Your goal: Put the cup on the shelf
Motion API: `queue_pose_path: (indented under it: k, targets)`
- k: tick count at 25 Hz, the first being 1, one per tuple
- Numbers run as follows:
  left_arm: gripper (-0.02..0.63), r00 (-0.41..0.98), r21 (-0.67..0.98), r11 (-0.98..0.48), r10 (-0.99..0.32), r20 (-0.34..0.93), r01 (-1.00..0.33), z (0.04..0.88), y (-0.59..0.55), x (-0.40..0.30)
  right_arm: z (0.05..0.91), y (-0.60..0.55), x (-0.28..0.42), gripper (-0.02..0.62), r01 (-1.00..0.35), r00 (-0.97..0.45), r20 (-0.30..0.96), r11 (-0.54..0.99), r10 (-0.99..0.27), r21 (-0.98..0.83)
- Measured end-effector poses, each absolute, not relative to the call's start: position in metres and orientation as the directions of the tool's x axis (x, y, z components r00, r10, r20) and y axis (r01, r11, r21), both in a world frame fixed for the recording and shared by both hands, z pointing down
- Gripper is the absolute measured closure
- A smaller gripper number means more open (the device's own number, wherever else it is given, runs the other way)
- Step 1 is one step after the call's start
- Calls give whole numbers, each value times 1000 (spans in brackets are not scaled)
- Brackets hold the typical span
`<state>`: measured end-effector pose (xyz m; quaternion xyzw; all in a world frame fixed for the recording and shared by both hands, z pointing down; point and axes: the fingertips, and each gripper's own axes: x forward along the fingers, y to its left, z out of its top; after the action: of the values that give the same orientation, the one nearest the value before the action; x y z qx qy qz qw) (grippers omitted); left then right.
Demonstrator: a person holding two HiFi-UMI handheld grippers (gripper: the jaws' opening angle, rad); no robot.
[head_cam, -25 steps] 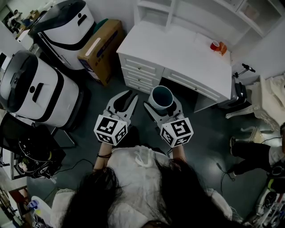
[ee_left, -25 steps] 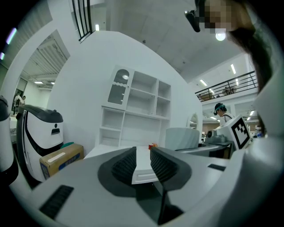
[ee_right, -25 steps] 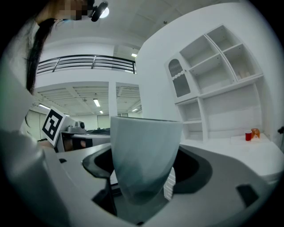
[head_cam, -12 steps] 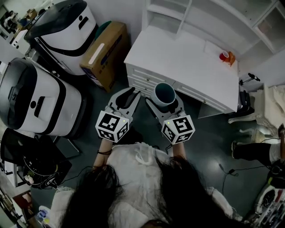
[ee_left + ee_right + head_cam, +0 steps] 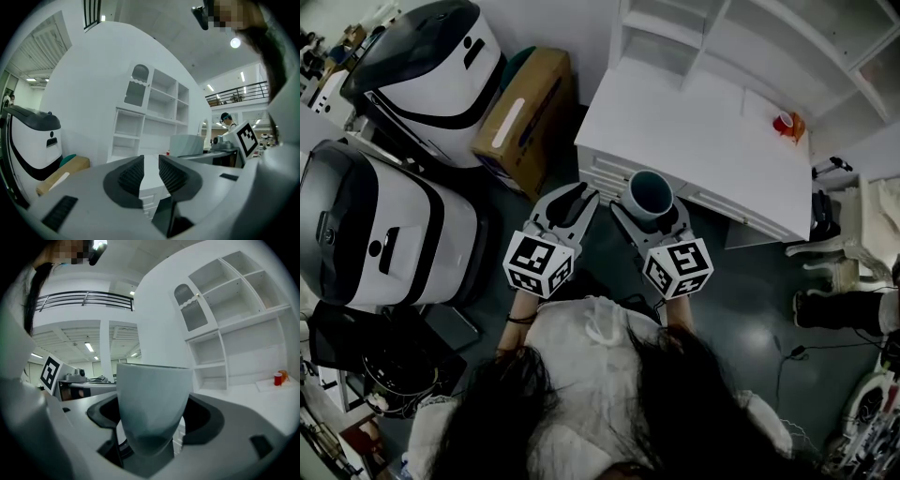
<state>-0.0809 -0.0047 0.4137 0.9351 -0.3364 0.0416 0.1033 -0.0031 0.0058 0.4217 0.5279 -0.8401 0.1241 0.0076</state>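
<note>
A pale blue-grey cup stands upright between the jaws of my right gripper, which is shut on it just in front of the white desk. The white shelf unit rises at the back of the desk, its compartments open. My left gripper hangs beside the right one, over the floor at the desk's left corner. Its jaws are nearly together with only a narrow gap and hold nothing.
A small red cup and an orange item sit at the desk's far right. A cardboard box leans left of the desk. Two large white-and-black machines stand at the left. Cables lie on the dark floor.
The whole view has shifted: the desk and shelf have drawn nearer, and both grippers with the cup have moved slightly forward toward the desk's front.
</note>
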Motion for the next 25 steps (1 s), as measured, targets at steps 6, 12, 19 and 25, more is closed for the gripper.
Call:
queue_pose_path:
  k: [6,12,19,25]
  targets:
    - [500,788,184,-766,-596,157,-616,425,-20,-88,430,-10,-7,235,-908,-405,171,373,-898,-191]
    - [500,808,207,-780,-570,153,-590,430,-36,-84,436,-24,-1,235,-923,-373,196,342,-907,-177]
    - [500,812,222,-781,-562,160,-584,438,-64,-71,444,-64,17,235,-928,-365,212,337,-907,-158]
    - [500,784,211,-755,-595,178,-621,443,-109,-70,449,-127,44,235,-934,-350,210,325,-913,-148]
